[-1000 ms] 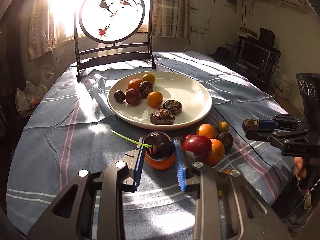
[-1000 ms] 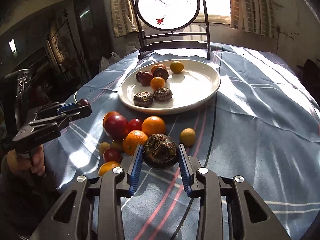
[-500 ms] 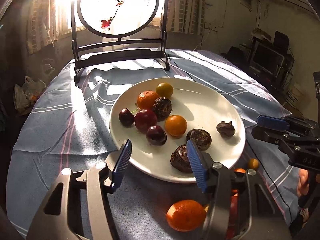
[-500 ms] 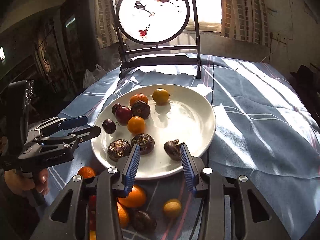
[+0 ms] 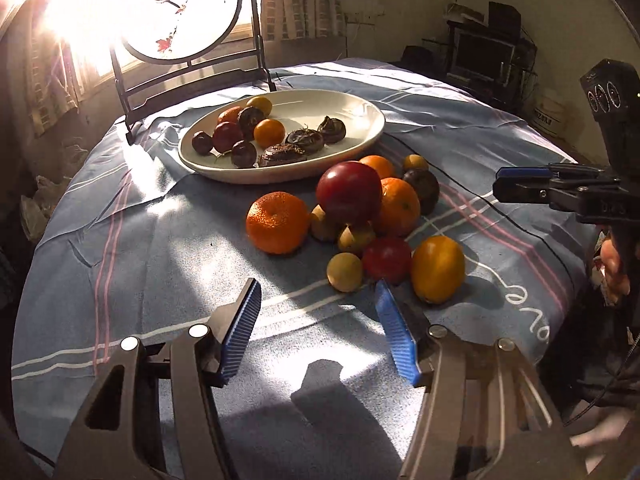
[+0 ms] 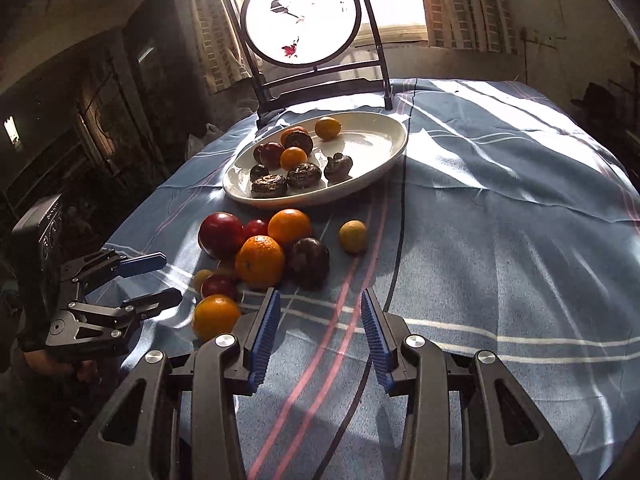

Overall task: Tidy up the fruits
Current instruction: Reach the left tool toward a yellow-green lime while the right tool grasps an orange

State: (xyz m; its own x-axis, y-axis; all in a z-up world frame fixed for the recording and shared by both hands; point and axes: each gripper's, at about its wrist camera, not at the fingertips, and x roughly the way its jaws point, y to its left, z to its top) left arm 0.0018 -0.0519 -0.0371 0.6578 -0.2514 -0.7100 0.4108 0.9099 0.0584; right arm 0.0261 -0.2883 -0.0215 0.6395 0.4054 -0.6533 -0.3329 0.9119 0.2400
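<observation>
Both tongs are spread and empty. The left gripper (image 5: 318,328) has just been opening, nothing between its blue pads, and it hangs over bare cloth (image 5: 160,248) just short of the loose fruit. The right gripper (image 6: 320,334) has also just been opening and holds nothing; it points at the striped cloth with the pile ahead and to its left. Nearest the left tongs lie a small tan fruit (image 5: 345,272), a red one (image 5: 387,260) and a yellow one (image 5: 438,269); beyond them sit a mandarin (image 5: 278,222), a big red plum (image 5: 349,193) perched on the heap, and another orange (image 5: 400,207). Nearest the right tongs is a dark round fruit (image 6: 309,258), with a lone tan fruit (image 6: 353,236) apart to its right. The plate (image 6: 384,148) further back already carries about ten pieces, its right half free. These fruits look light, smooth and round, so they will likely roll or squirt out of a loose pinch; the soft-skinned ones may bruise. I would take each across its widest middle, pads level, starting with outliers rather than the stacked plum, since disturbing the heap could send neighbours rolling.
</observation>
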